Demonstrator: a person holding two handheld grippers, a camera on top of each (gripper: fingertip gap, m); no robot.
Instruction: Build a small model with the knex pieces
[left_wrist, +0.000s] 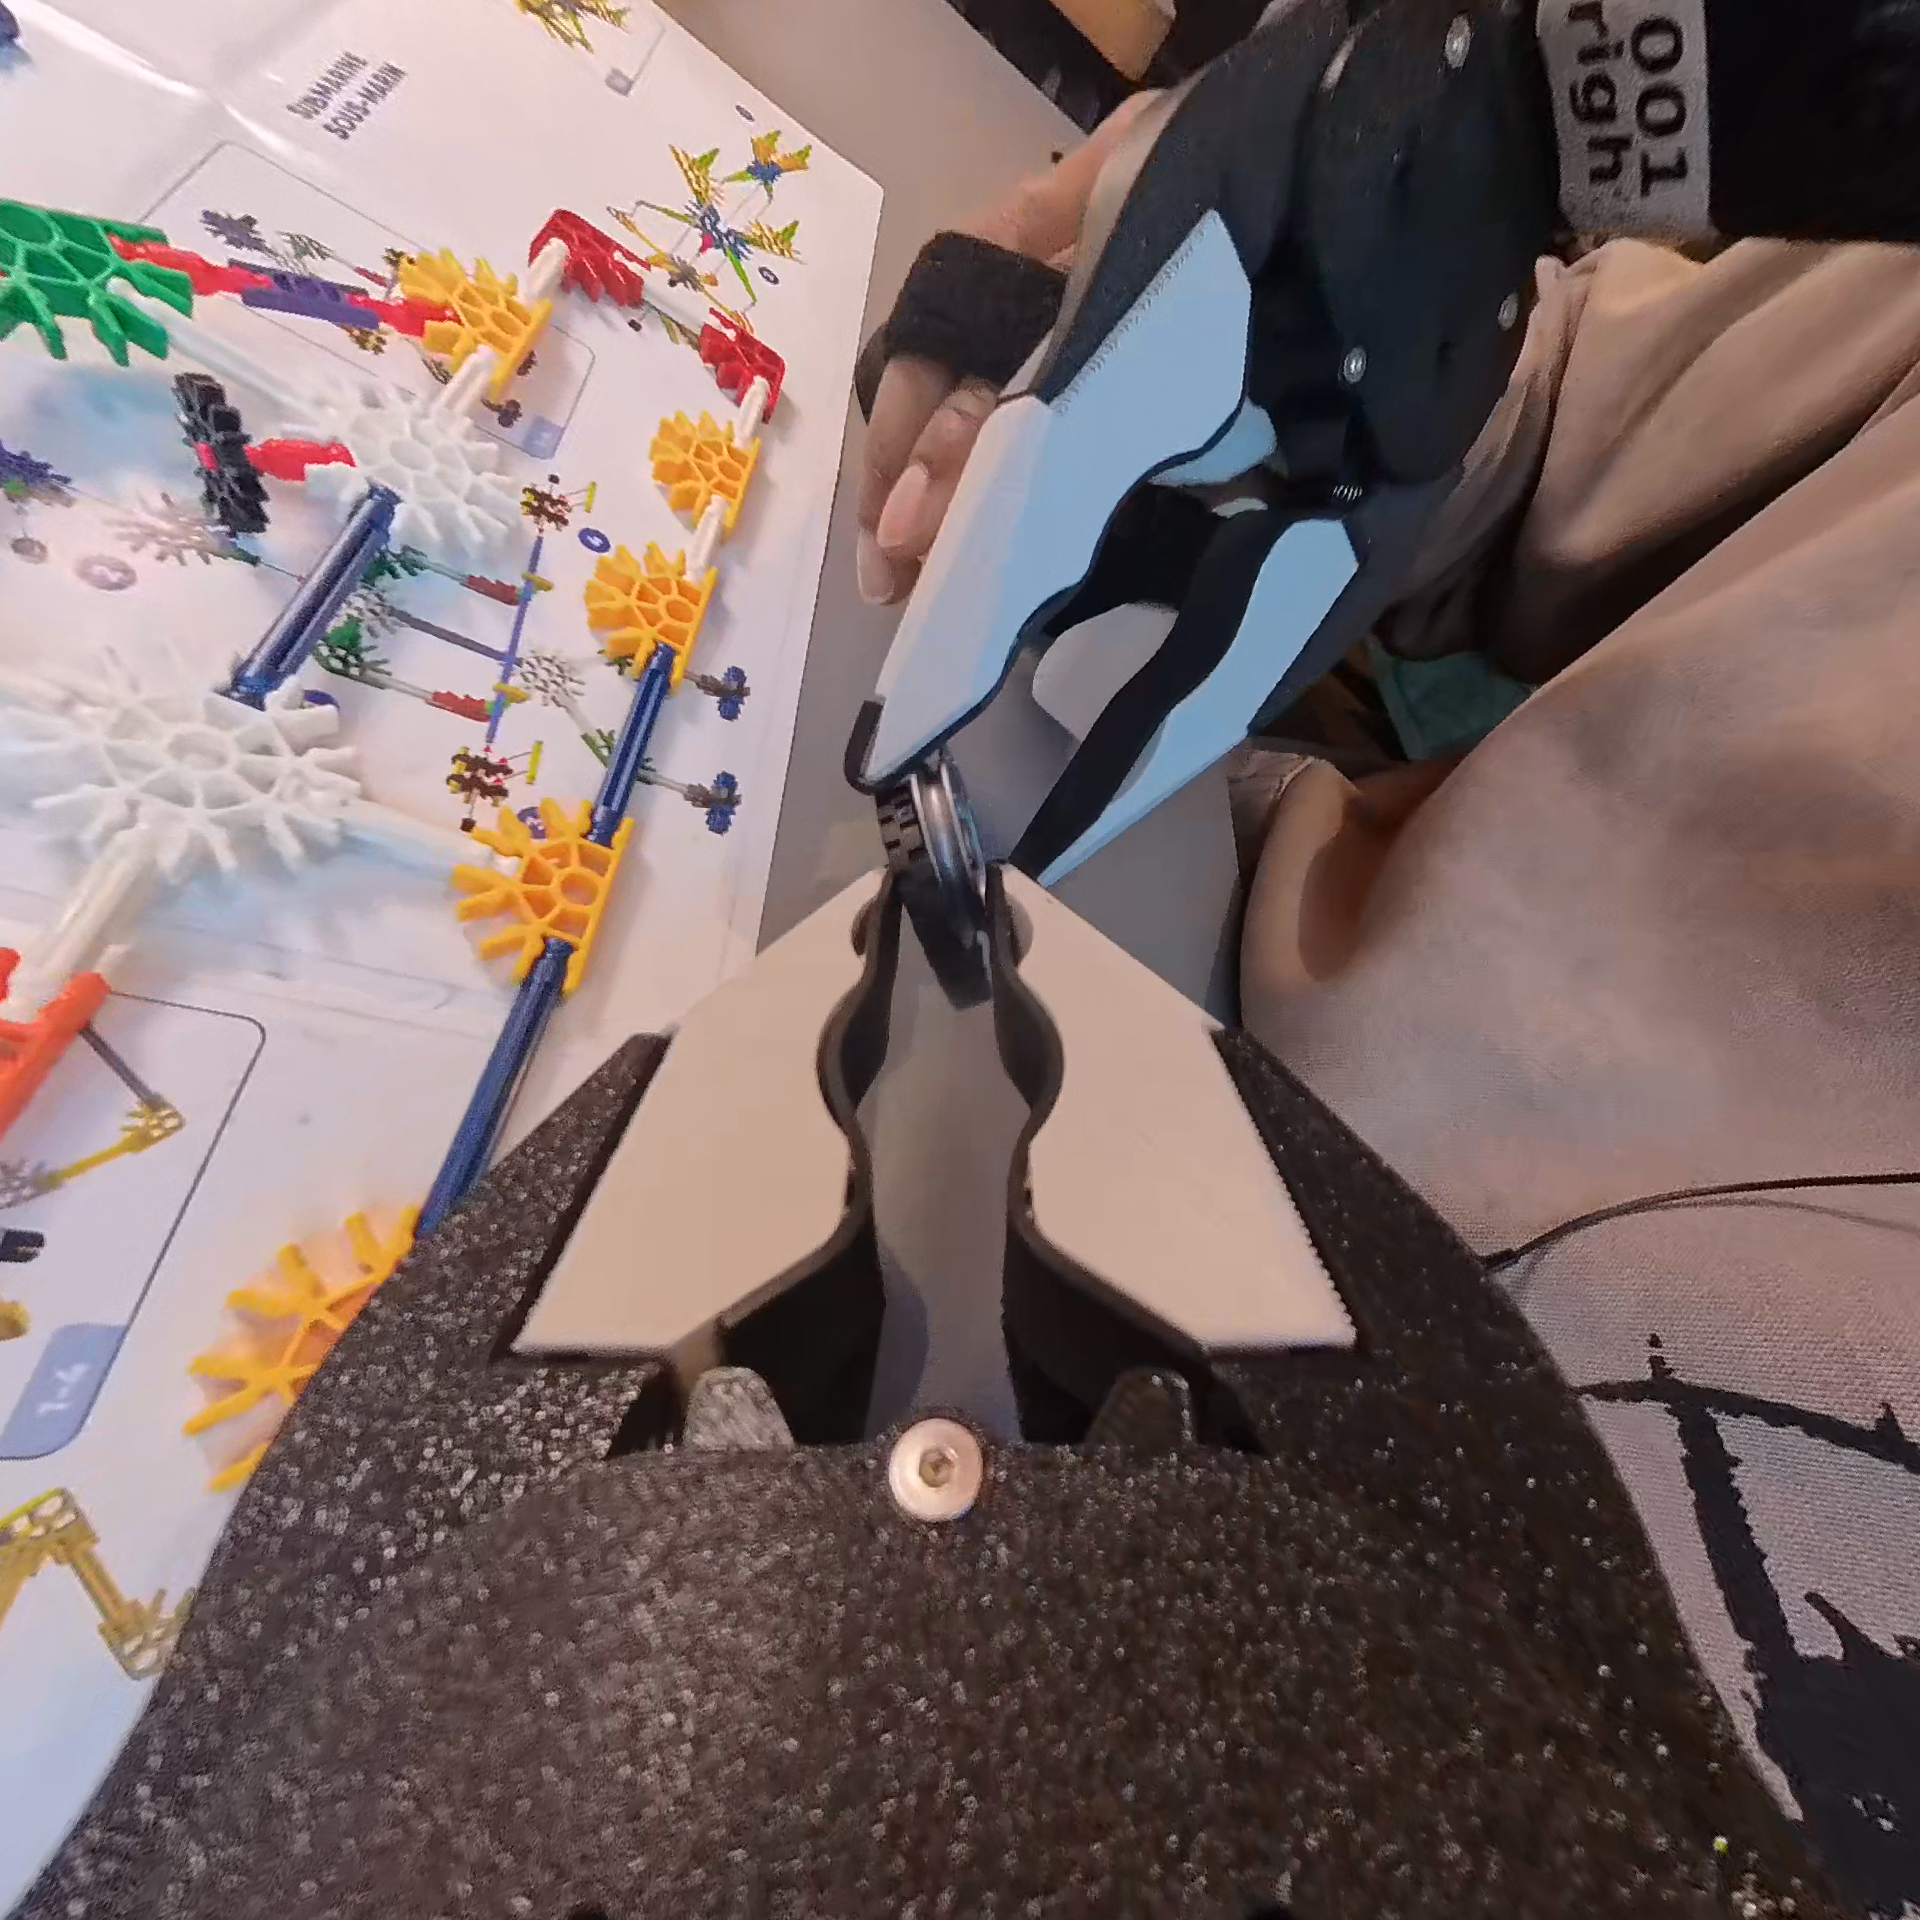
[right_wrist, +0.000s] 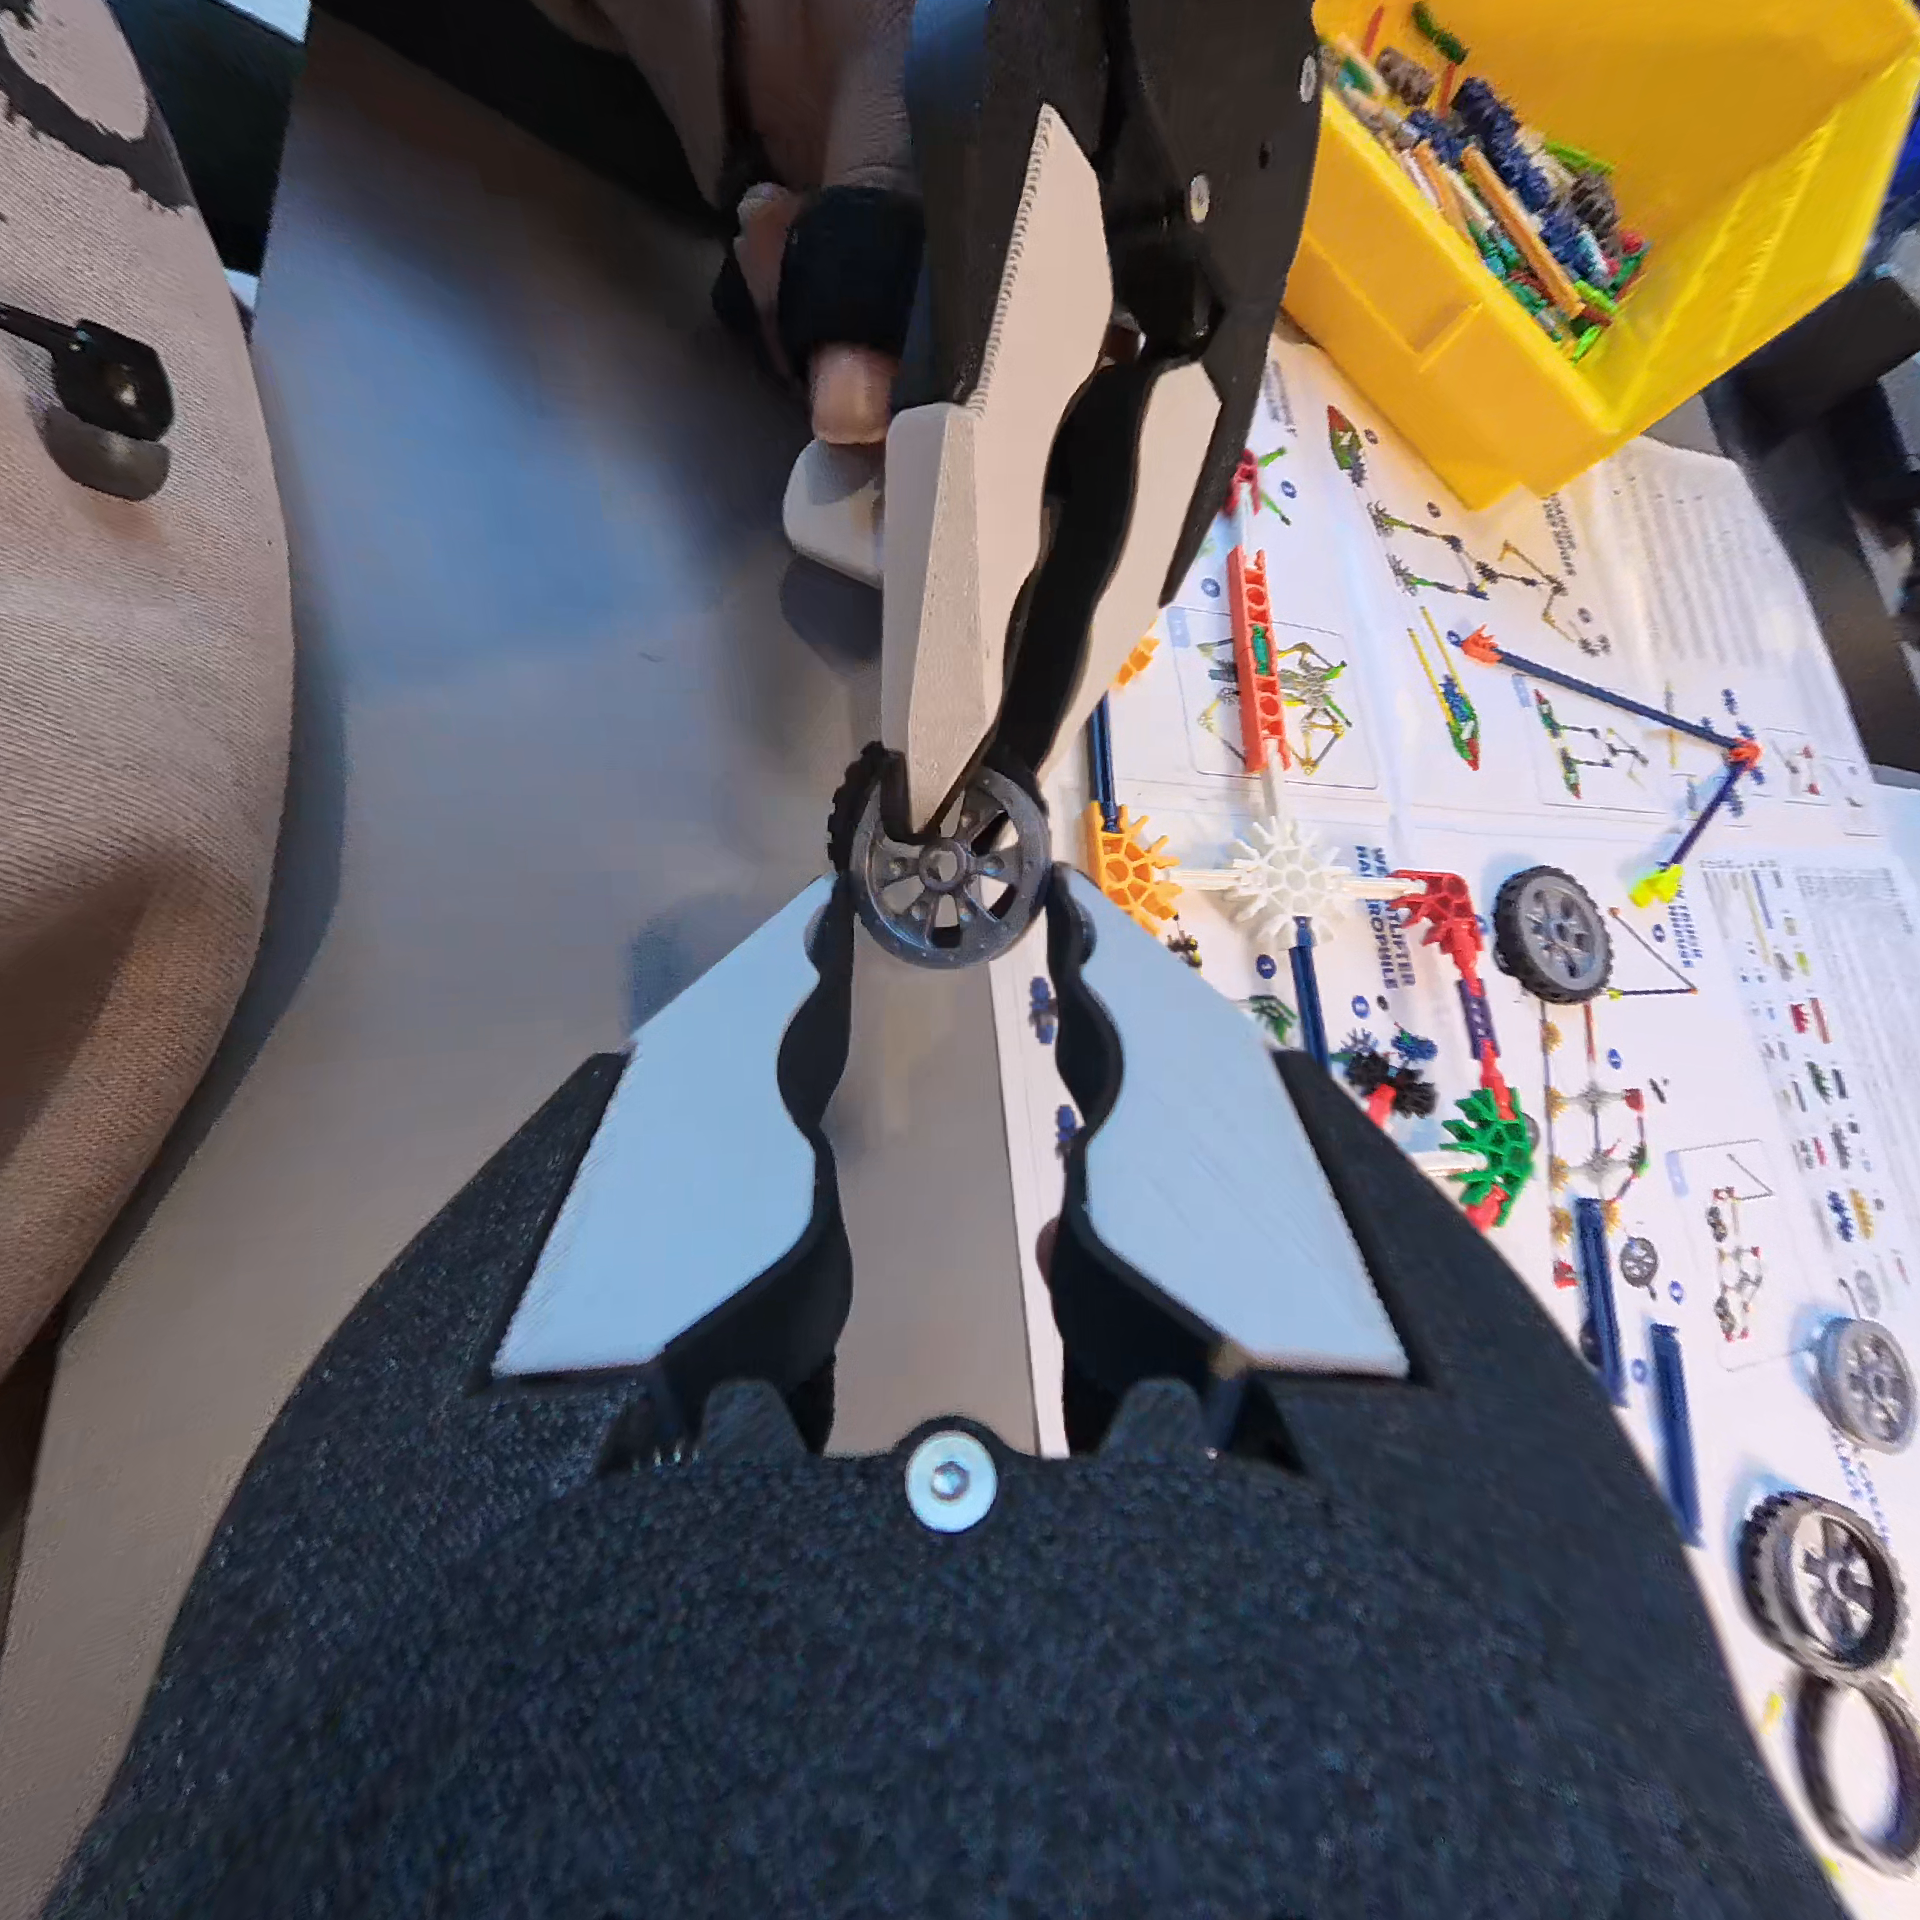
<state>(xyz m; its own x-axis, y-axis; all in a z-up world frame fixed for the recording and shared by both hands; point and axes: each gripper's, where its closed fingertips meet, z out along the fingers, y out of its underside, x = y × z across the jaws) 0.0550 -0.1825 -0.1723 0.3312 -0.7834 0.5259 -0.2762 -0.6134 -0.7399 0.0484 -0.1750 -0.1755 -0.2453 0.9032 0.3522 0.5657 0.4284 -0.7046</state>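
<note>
Grey surface, instruction sheet along one edge. Both left gripper and right gripper have jaws clamped on one small wheel above it.

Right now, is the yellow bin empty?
No, the right wrist view shows the yellow bin holding a heap of mixed coloured rods and connectors.

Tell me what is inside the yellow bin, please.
The yellow bin holds a loose heap of small building-toy pieces: rods and connectors in blue, green, orange and grey. The bin's walls and the top pieces cover whatever lies lower, so the bottom cannot be seen.
</note>
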